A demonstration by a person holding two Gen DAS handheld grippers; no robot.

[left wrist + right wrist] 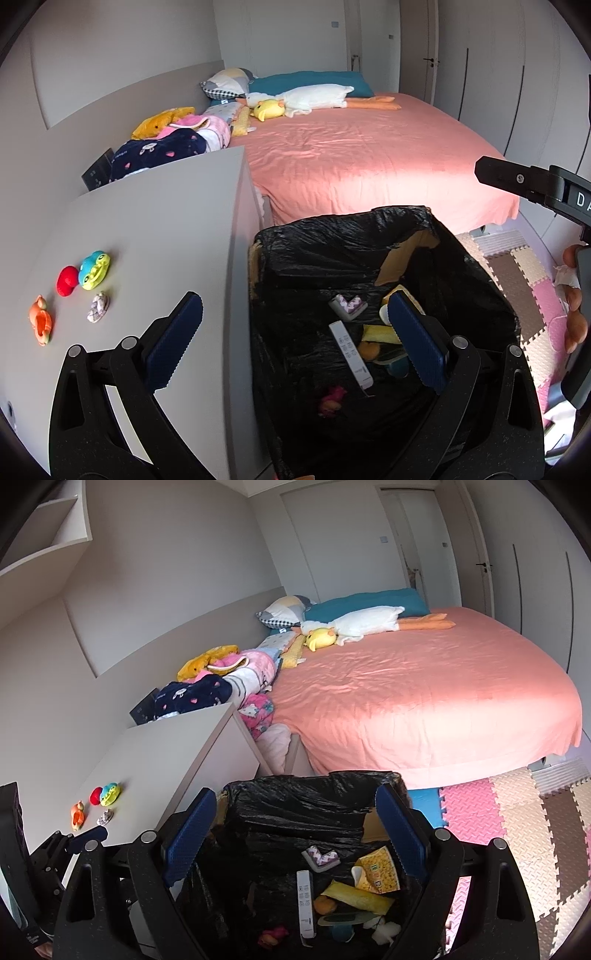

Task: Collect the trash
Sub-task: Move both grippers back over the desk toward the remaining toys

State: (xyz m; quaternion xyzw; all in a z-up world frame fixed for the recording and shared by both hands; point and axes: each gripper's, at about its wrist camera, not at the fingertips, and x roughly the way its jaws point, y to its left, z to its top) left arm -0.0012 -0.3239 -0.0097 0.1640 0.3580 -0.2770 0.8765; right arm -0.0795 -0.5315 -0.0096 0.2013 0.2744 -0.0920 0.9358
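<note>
A box lined with a black trash bag [332, 240] stands on the floor between a grey table and the bed; it also shows in the right wrist view [295, 805]. Inside lie a white remote [306, 901], yellow wrappers [376, 875], an orange piece and a pink scrap. My left gripper [295, 339] is open and empty, straddling the table edge and the bag's left side. My right gripper [295, 834] is open and empty above the bag; it shows at the right edge of the left wrist view [517, 181].
Small toys lie on the grey table [155, 236]: a red one [67, 280], a green-blue frog [95, 269], an orange one [41, 319] and a pale crumpled piece [98, 307]. A pink bed [424, 698] with plush toys stands behind. Foam mats [517, 812] cover the floor.
</note>
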